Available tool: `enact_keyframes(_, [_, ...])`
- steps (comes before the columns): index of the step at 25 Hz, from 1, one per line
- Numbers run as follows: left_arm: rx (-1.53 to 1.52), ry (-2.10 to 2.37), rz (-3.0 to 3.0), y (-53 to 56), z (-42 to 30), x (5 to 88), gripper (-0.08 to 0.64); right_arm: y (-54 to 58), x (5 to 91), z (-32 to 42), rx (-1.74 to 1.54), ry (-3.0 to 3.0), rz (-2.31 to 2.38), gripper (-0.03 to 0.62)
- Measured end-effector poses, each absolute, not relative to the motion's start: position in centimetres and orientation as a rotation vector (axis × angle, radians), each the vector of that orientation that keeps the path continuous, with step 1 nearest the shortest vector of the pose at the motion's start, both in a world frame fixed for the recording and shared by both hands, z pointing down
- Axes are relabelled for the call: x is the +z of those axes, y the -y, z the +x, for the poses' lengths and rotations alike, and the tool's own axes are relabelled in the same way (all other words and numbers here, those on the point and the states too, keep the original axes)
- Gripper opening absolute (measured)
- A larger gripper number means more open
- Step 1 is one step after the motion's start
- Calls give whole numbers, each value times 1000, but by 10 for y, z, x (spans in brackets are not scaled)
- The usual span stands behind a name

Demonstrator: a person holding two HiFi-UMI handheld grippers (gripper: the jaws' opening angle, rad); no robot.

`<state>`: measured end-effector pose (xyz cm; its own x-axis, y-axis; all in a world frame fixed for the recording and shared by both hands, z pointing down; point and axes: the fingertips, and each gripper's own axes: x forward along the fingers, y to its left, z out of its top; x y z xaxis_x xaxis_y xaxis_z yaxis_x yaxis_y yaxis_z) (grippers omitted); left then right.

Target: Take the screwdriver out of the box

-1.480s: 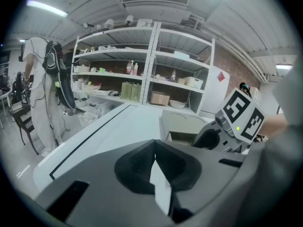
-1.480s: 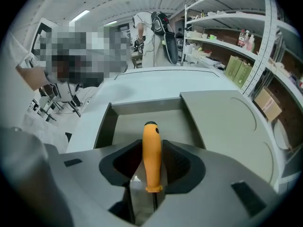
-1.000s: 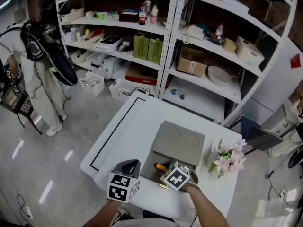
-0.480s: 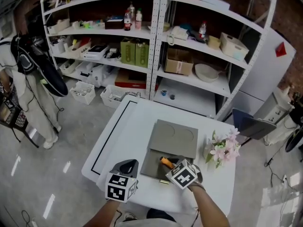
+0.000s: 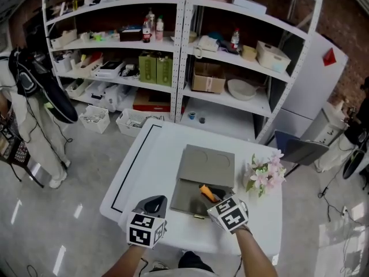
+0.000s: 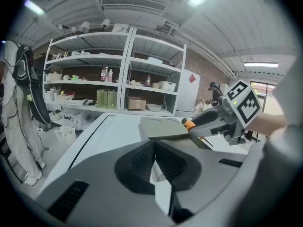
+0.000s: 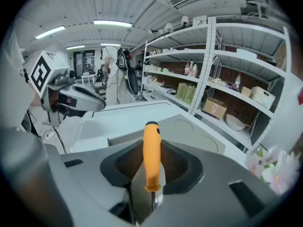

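Starting nearest the person, the left gripper (image 5: 154, 205) hovered over the front edge of the white table (image 5: 151, 154), its 2 jaws together on nothing (probably kept aside as a spare hand). Just beyond, the right gripper (image 7: 151, 176) had its jaws clamped partway apart on the orange handle of the screwdriver (image 7: 151, 152), held tilted above the open grey box (image 5: 185, 202), seemingly so the shaft cleared its wall. Past the opened lid (image 5: 207, 161) stood pink flowers (image 5: 264, 175), then shelves (image 5: 184, 51)
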<state>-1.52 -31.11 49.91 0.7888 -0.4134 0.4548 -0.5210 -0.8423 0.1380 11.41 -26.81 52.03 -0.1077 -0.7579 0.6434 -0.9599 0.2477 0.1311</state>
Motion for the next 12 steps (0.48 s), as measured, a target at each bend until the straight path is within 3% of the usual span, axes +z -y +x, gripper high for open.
enact_keyframes(12, [556,728,2748,294,-43,484,5,239,431,97,259,2003,1905,118])
